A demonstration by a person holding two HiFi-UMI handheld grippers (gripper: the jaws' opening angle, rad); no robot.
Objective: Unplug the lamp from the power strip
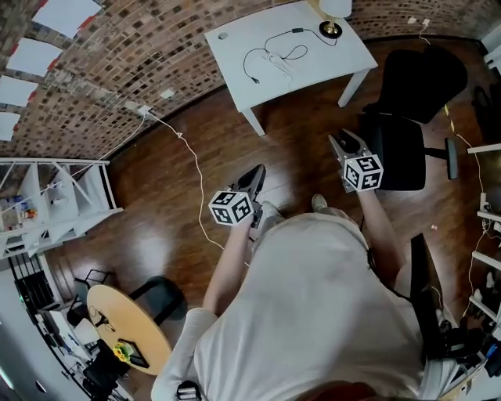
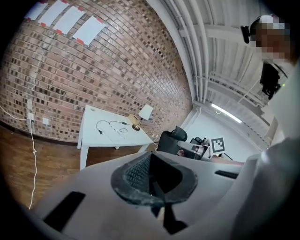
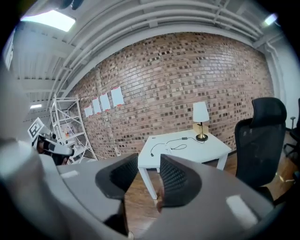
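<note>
white table (image 1: 313, 74) stands in the upper middle of the head view, well apart from the person. on it the lamp (image 1: 335, 8) sits at the top right corner, and its black cord (image 1: 297, 31) loops toward the pale power strip (image 1: 279, 64) near the centre. whether the plug sits in the strip is too small to tell. nothing of the work shows as begun from here. the left gripper (image 1: 256, 174) at lower centre has its jaws pressed together on nothing. the right gripper (image 1: 344, 141) at centre right stands wide apart and empty. judging by this, the approach, the grasp on the plug and the pull all remain.
</note>
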